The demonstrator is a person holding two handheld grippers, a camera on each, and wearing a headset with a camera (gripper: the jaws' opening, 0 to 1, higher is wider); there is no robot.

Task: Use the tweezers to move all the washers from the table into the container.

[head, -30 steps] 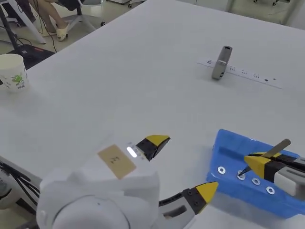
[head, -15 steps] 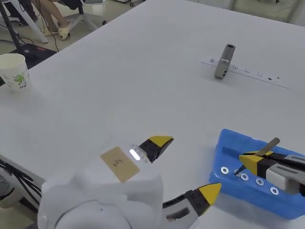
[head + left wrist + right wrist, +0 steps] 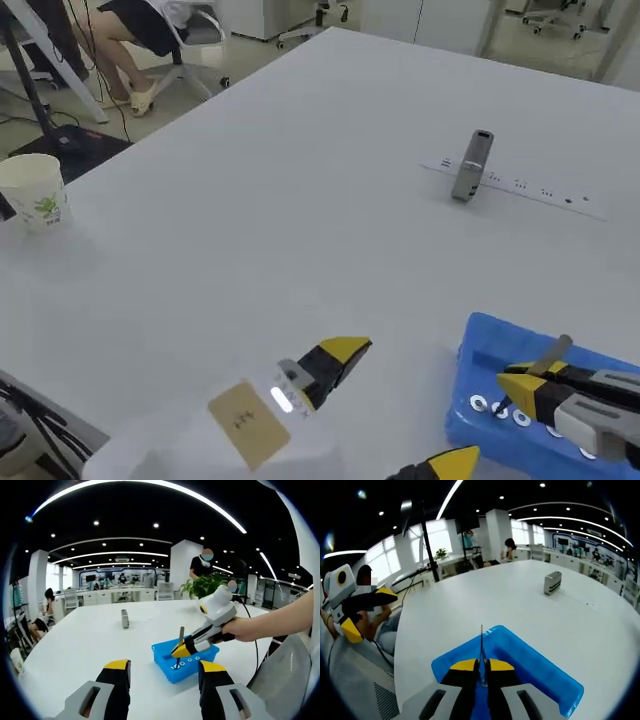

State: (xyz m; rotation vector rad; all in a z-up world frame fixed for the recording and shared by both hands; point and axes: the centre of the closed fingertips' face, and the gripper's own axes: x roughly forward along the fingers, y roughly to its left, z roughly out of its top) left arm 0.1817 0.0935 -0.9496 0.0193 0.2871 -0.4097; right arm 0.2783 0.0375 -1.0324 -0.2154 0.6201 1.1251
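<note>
A blue container (image 3: 482, 340) sits at the near right of the white table, with several washers (image 3: 479, 404) lying in a row inside it. My right gripper (image 3: 520, 385) is shut on the metal tweezers (image 3: 553, 351), whose tip points down into the container beside the washers. The right gripper view shows the tweezers (image 3: 481, 642) rising between the closed jaws of my right gripper (image 3: 481, 666) above the container (image 3: 535, 667). My left gripper (image 3: 400, 405) hovers open and holds nothing, left of the container. From the left gripper (image 3: 165, 669) I see the container (image 3: 167, 672) and the tweezers (image 3: 180, 634).
A grey device (image 3: 470, 165) lies across a white strip (image 3: 545, 190) at the far right of the table. A paper cup (image 3: 33, 193) stands near the left edge. People and office chairs are beyond the table's far left corner. A person's hand (image 3: 245, 629) holds the right gripper.
The head camera has tilted, so everything sits lower in the picture. My right gripper and the tweezers have edged slightly left inside the container. The left gripper stays open.
</note>
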